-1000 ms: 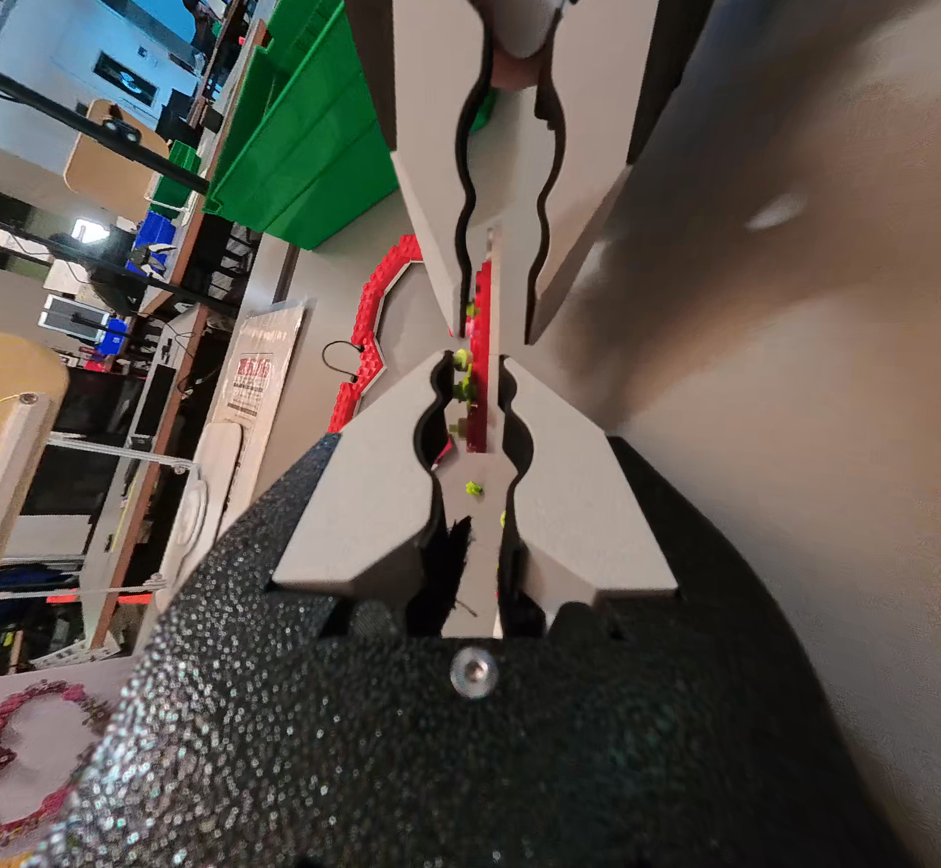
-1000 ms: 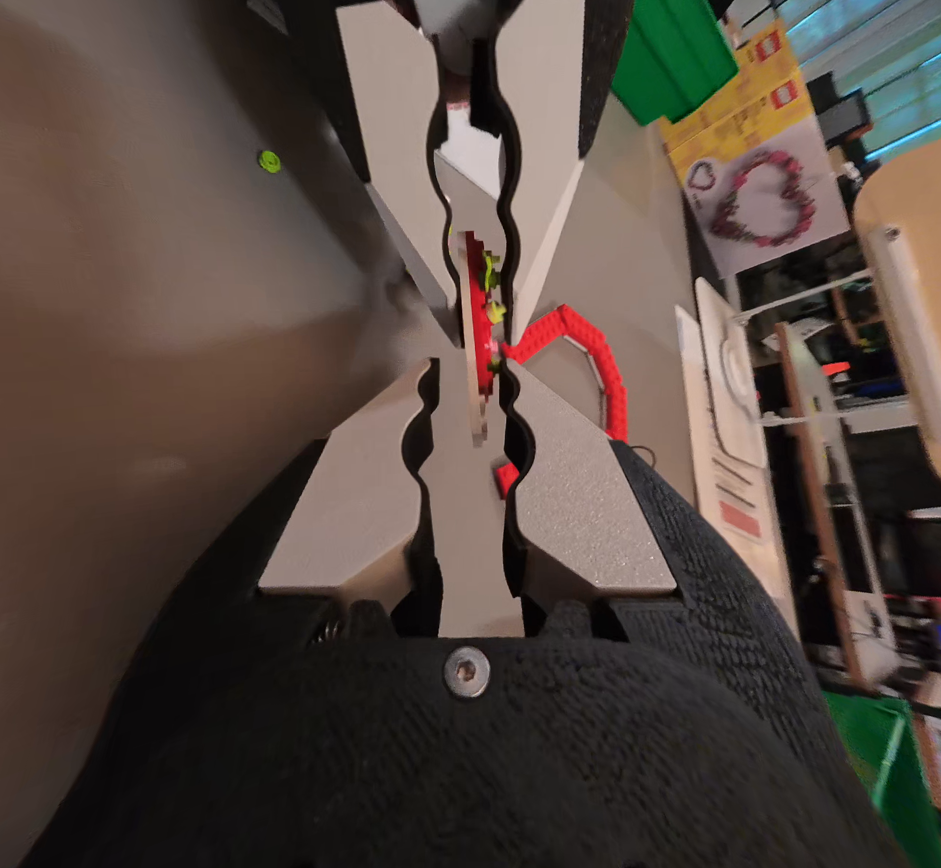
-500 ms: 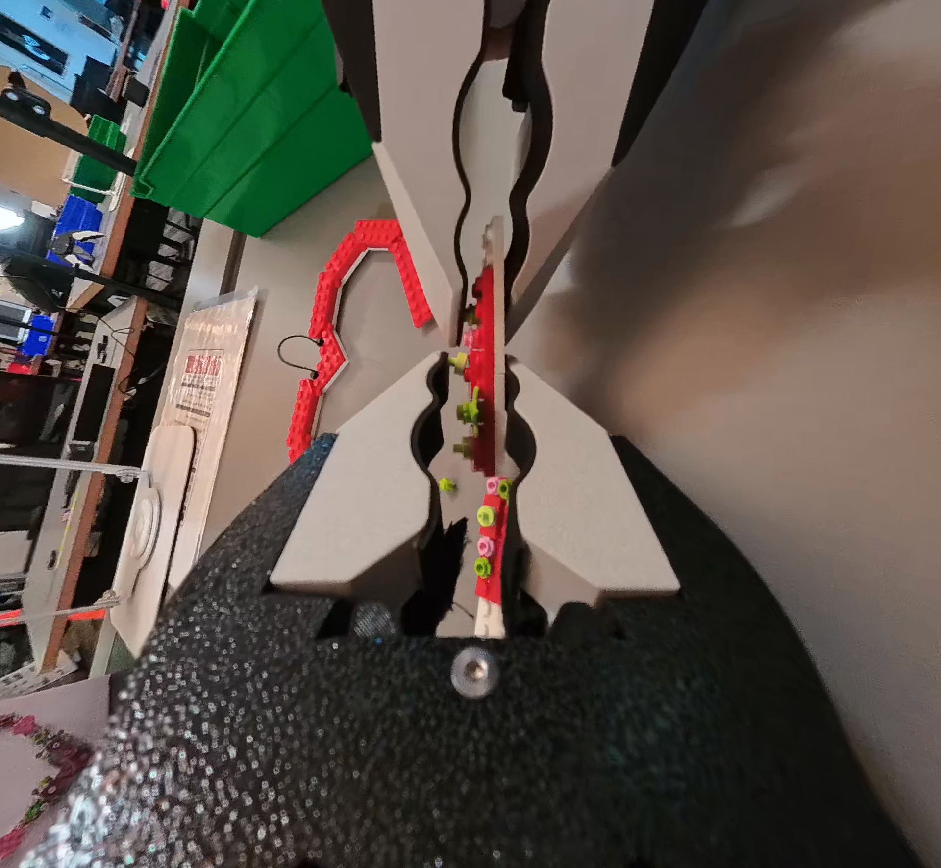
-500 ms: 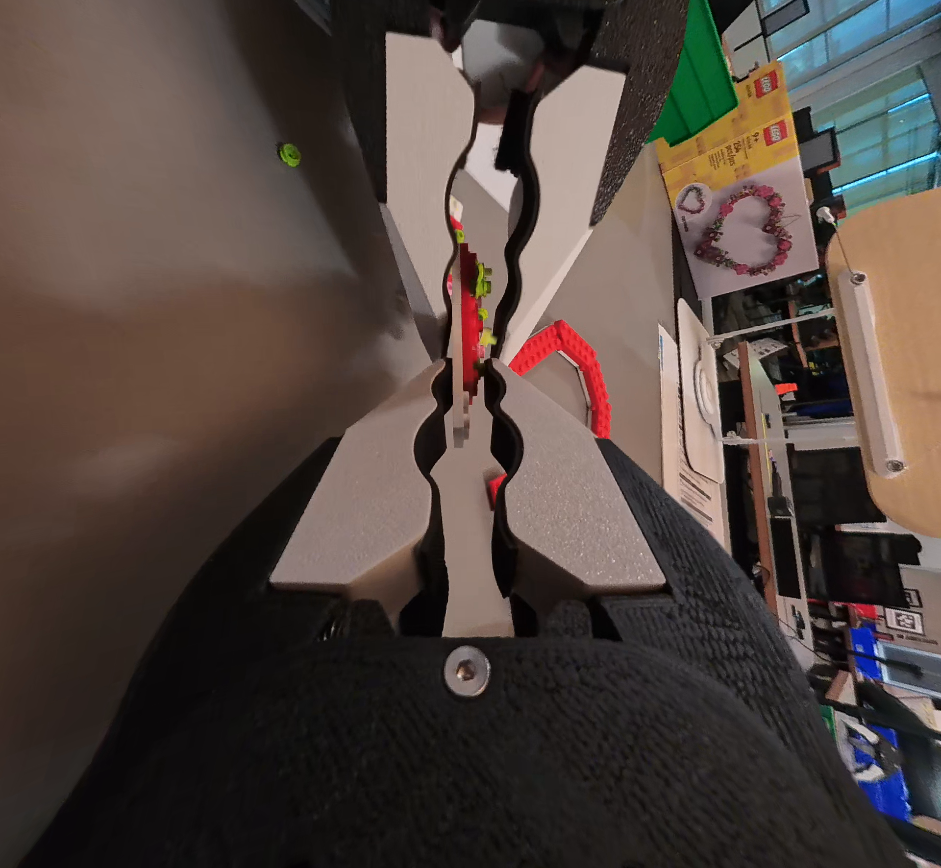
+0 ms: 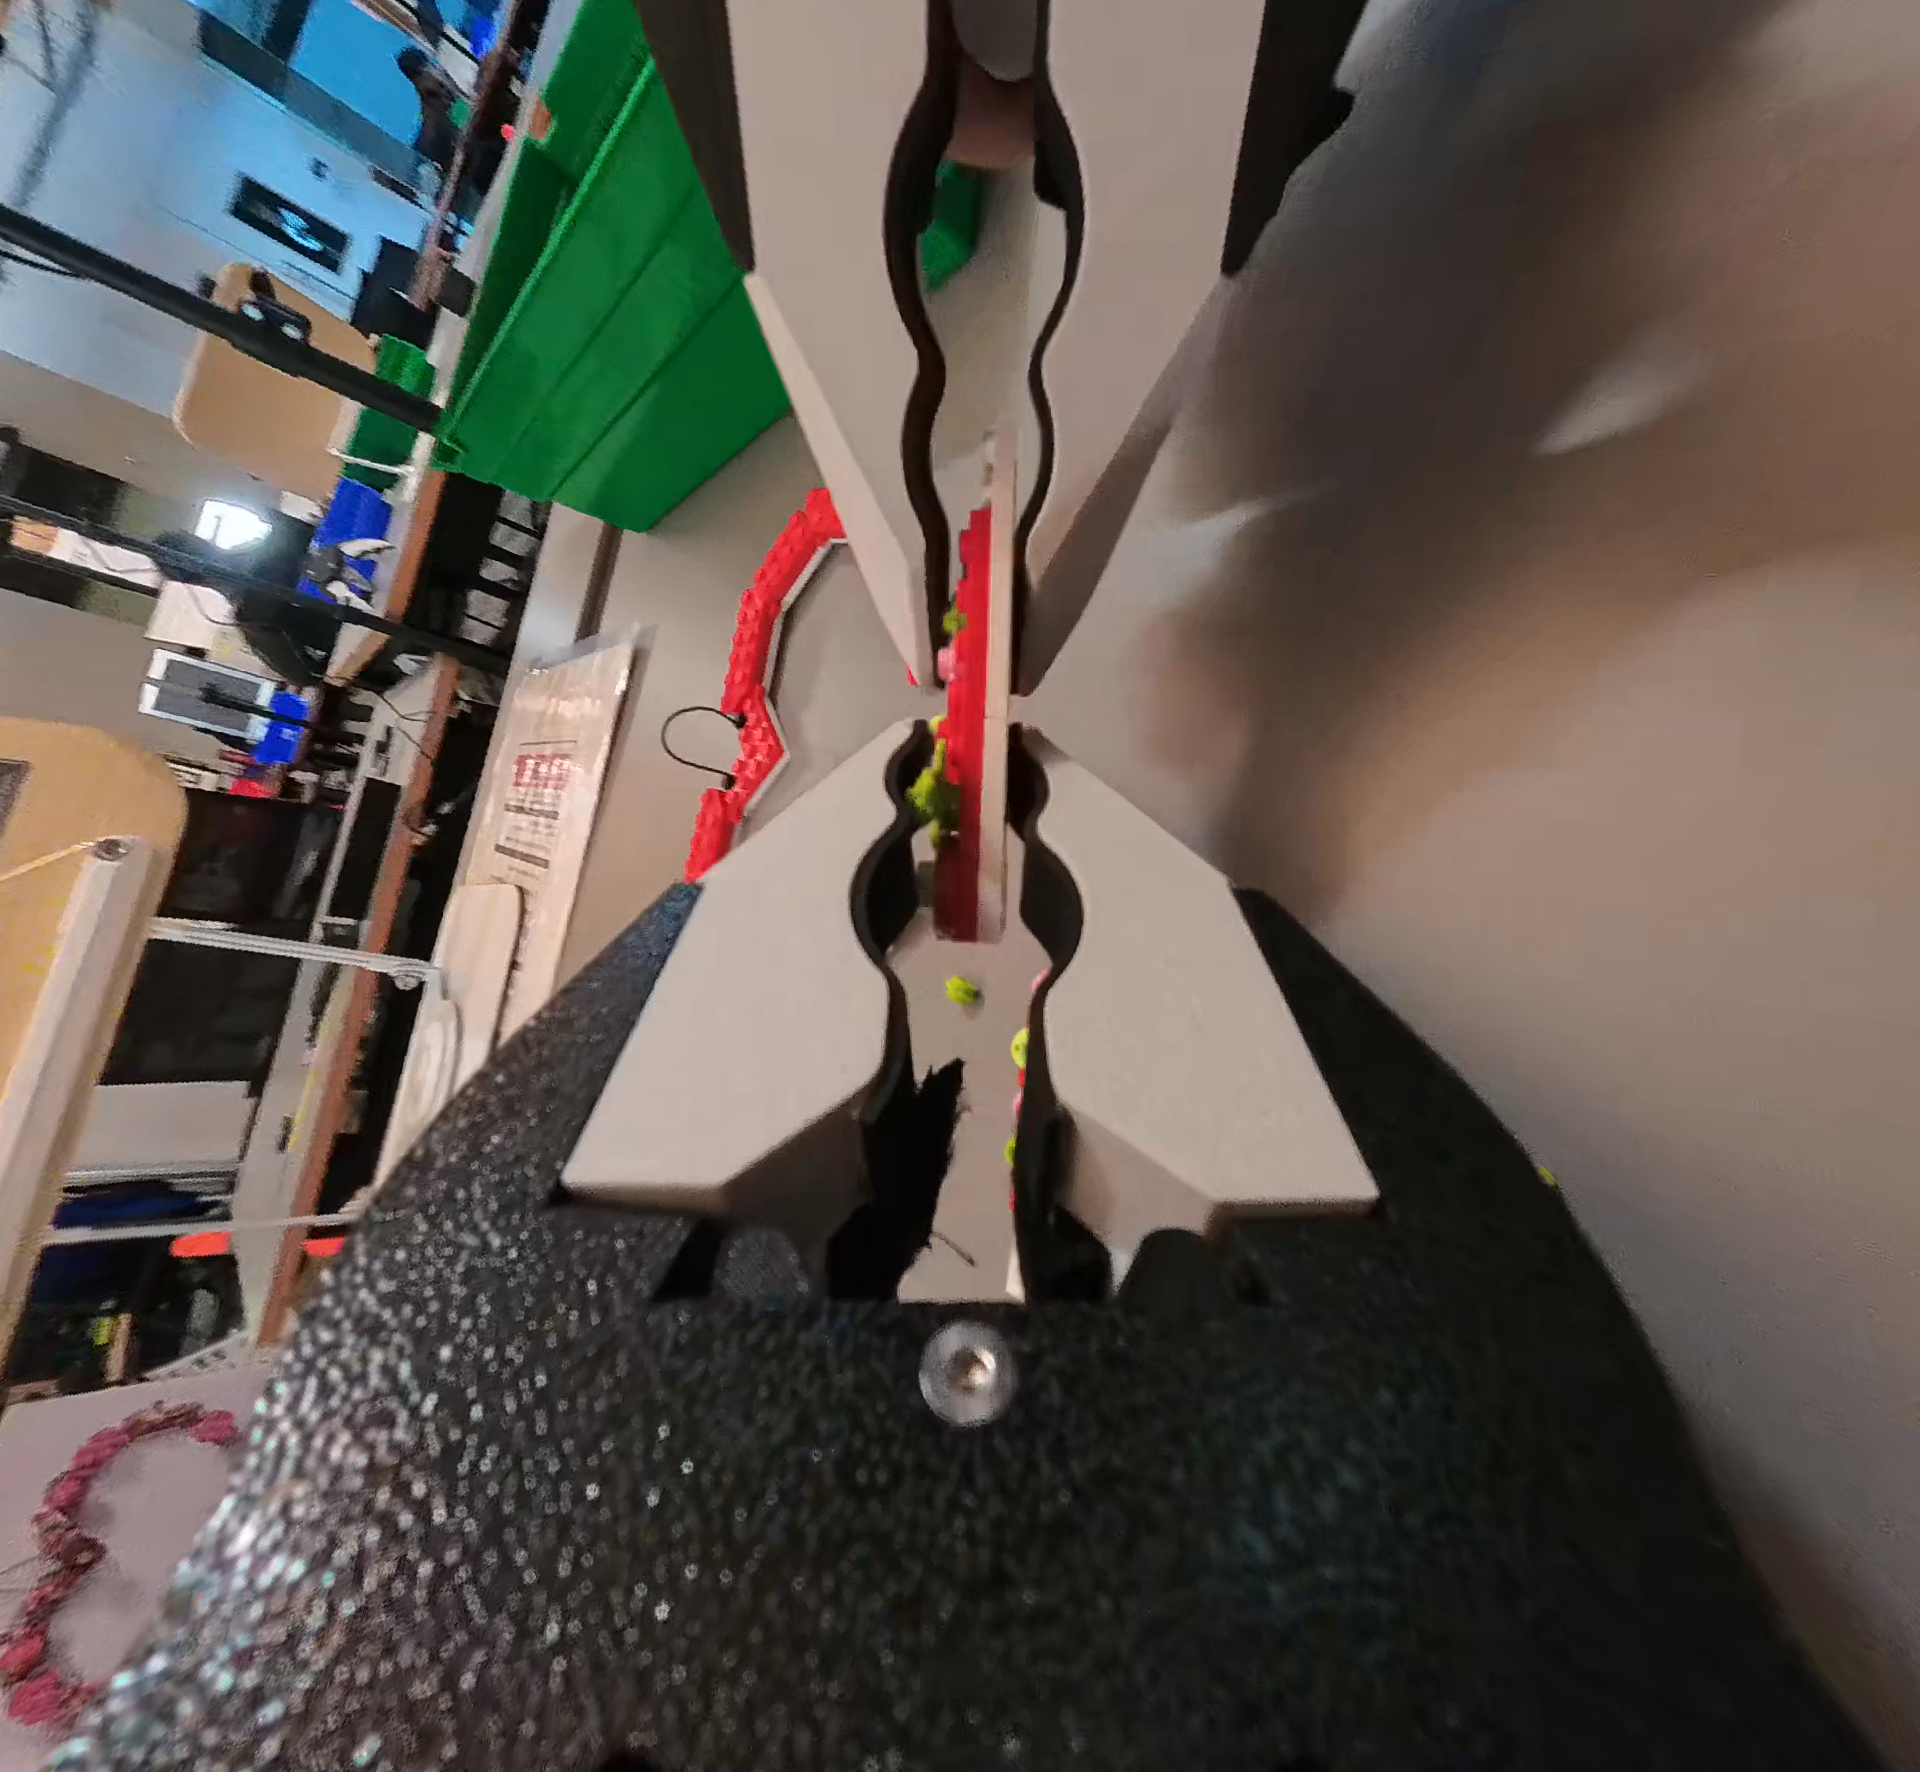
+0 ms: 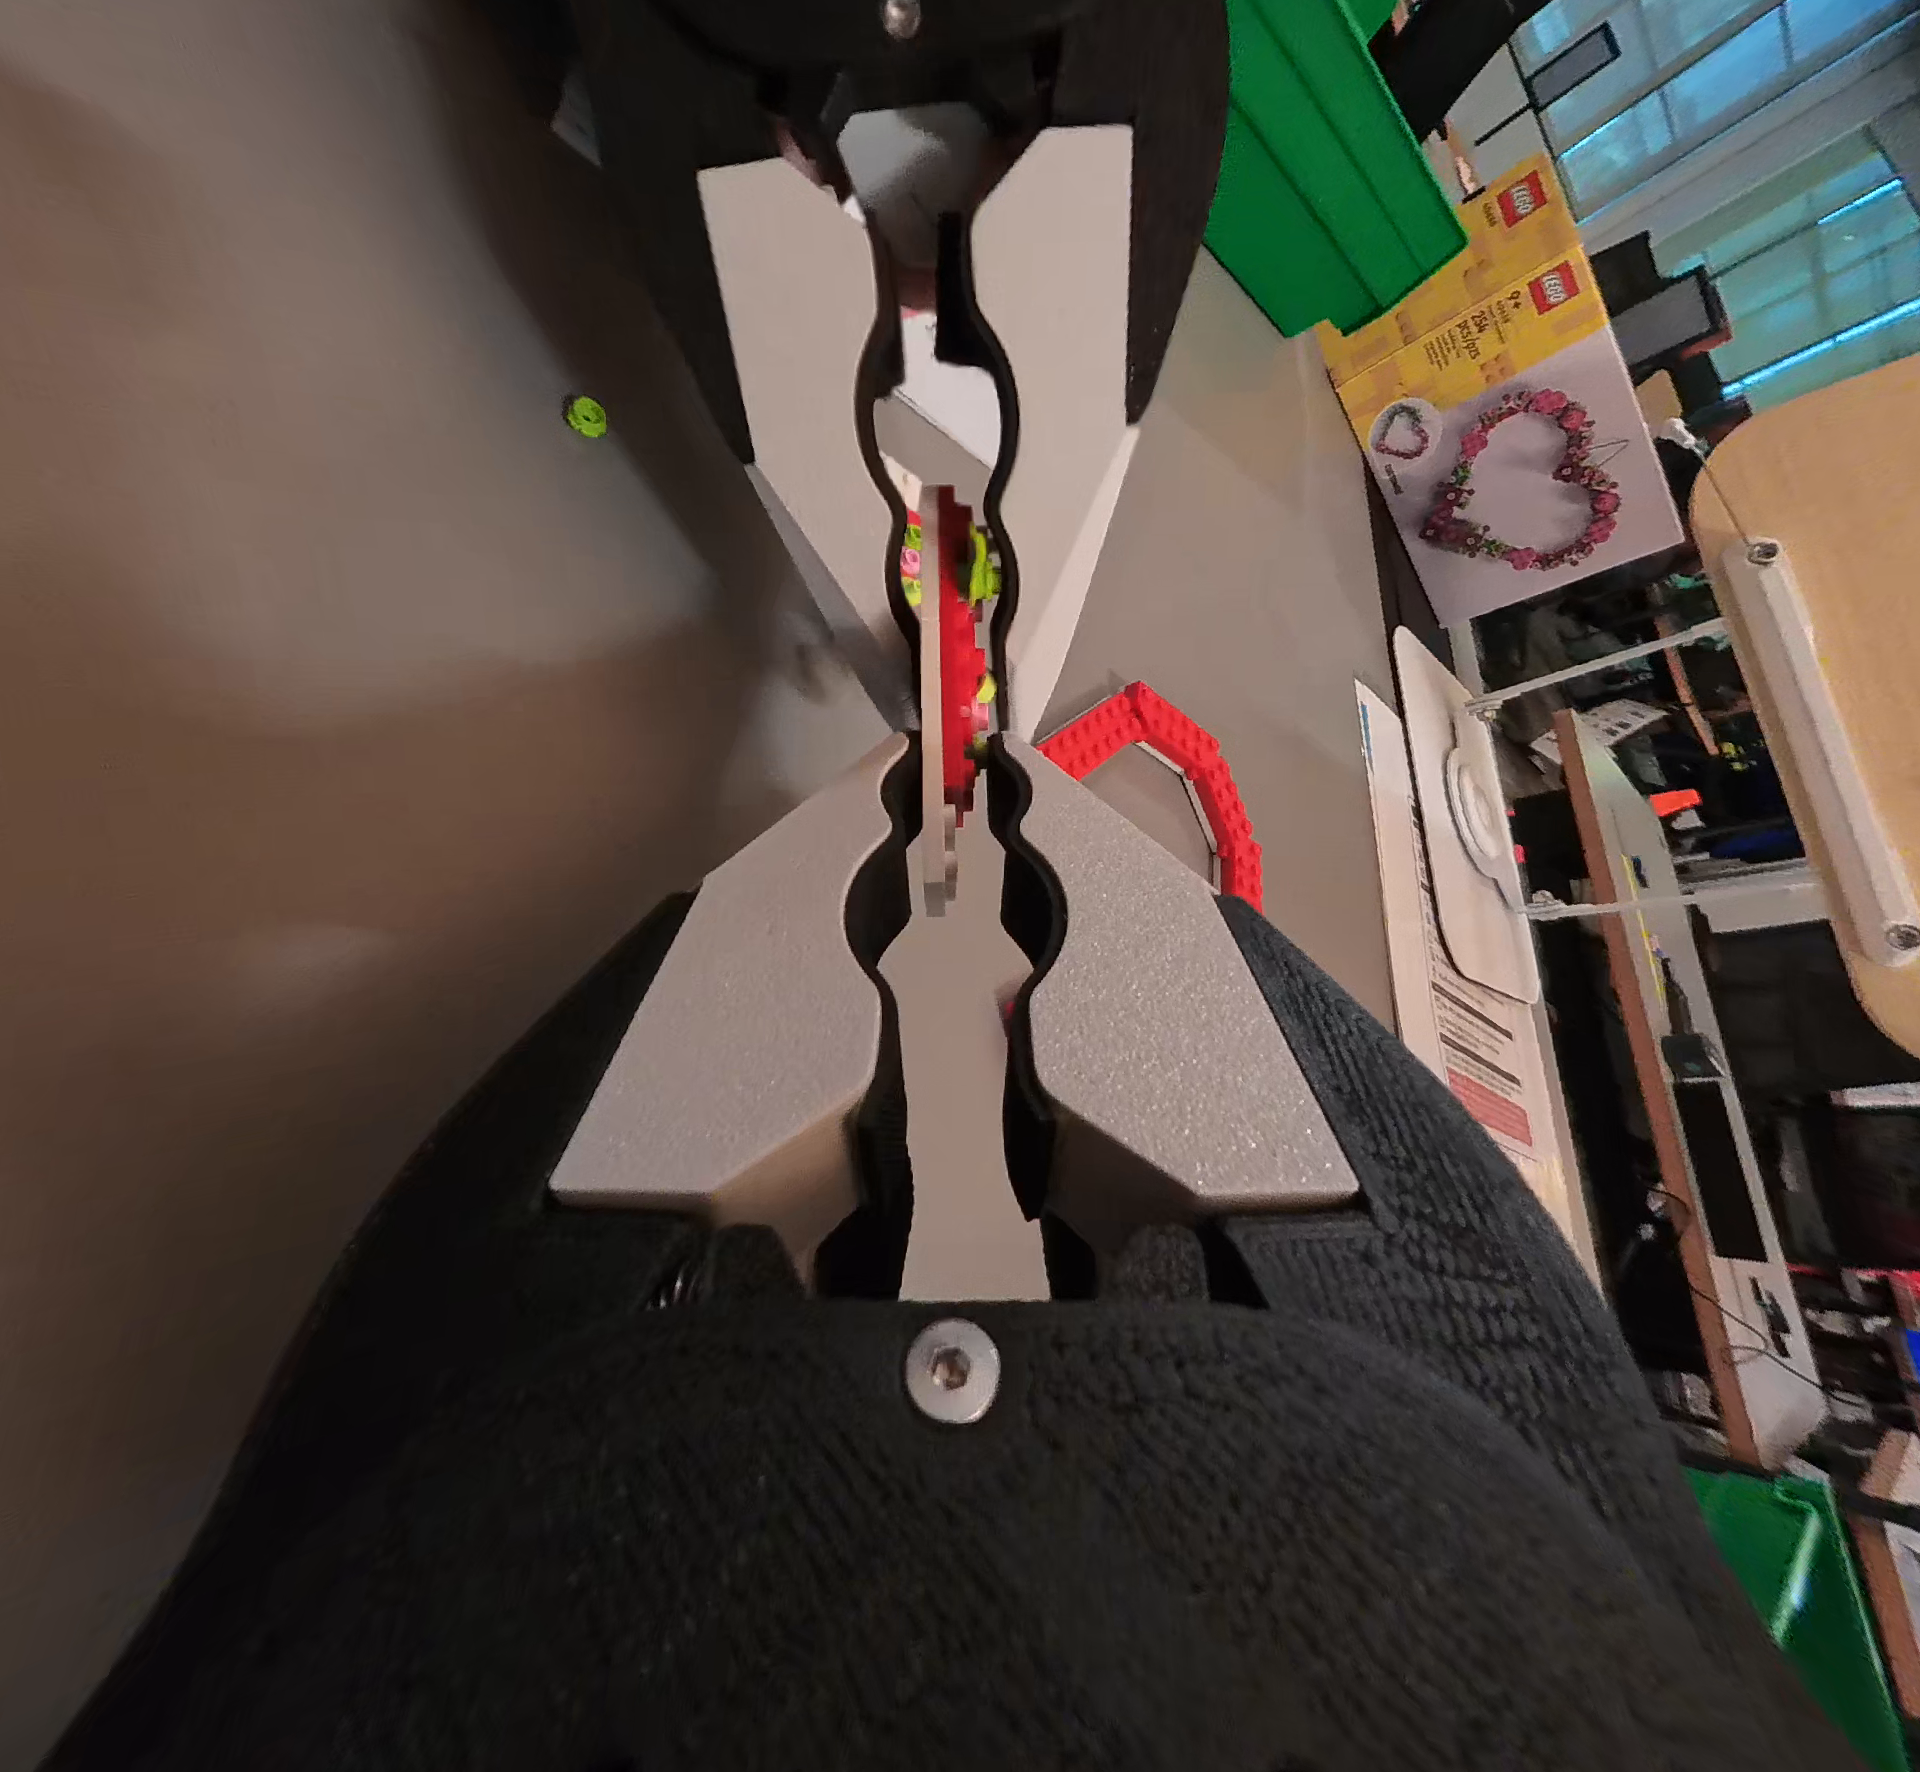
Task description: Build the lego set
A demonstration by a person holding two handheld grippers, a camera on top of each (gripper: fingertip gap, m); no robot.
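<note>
A thin red-and-white lego plate section (image 5: 977, 766) with lime and pink studs is held edge-on above the grey table. My left gripper (image 5: 971, 743) is shut on its near end. My right gripper (image 5: 974, 678) faces it from above in this view, shut on the other end, the fingertips almost meeting. In the right wrist view the same plate section (image 6: 943, 683) sits in my right gripper (image 6: 951, 751), with the left gripper (image 6: 961, 716) opposite. A red lego arc (image 5: 758, 642) lies on the table beyond; it also shows in the right wrist view (image 6: 1195, 756).
Green bins (image 5: 623, 288) stand at the table's back, also in the right wrist view (image 6: 1320, 112). The yellow set box (image 6: 1507, 434) lies beside them. A loose lime stud (image 6: 587, 416) and a paper sheet (image 5: 551, 766) lie on the table (image 5: 1558, 787). The tips of both grippers are at nearly the same place. My left gripper's tips are some 15 cm from the red lego arc (image 5: 758, 642).
Both grippers stay shut on the plate section. The pair has tilted and swung slightly, so the background shifts; the studded strip seen below the left fingers half a second ago is mostly hidden now.
</note>
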